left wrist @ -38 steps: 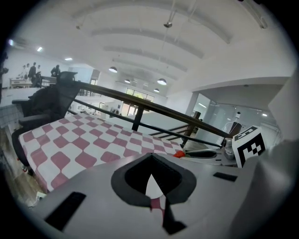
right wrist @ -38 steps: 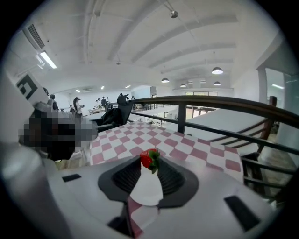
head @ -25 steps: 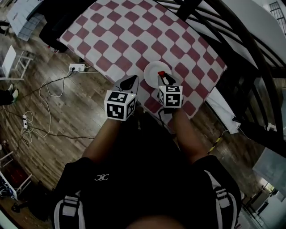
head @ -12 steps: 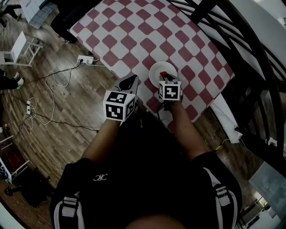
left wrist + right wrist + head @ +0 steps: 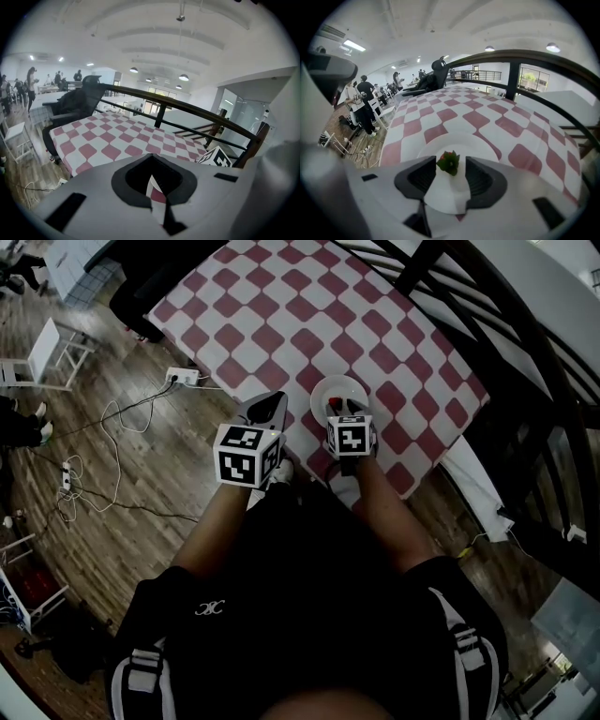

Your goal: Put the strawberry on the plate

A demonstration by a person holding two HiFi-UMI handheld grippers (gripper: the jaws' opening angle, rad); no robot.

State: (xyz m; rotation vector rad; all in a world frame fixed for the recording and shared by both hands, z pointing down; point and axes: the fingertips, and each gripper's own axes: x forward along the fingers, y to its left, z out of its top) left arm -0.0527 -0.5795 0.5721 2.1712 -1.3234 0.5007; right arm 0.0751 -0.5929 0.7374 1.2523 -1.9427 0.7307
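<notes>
The strawberry (image 5: 448, 162) lies on the white plate (image 5: 457, 139), its green leaves towards the right gripper view. My right gripper (image 5: 450, 165) has a jaw on each side of the fruit. The jaws are opening and a gap shows on both sides. In the head view the plate (image 5: 327, 387) sits near the front edge of the red-and-white checked table (image 5: 281, 315), and my right gripper (image 5: 342, 412) reaches over its near rim, hiding the fruit. My left gripper (image 5: 269, 410) hovers at the table edge left of the plate. Its jaws (image 5: 152, 187) stand shut with nothing between them.
A black railing (image 5: 487, 324) runs along the table's right and far side. A power strip with cables (image 5: 181, 378) lies on the wood floor to the left, near a white stool (image 5: 47, 351). A black office chair (image 5: 77, 101) stands at the table's far left corner.
In the head view my right gripper has drawn slightly back and down over the plate, and the red fruit at its tips no longer shows. The left gripper has barely moved.
</notes>
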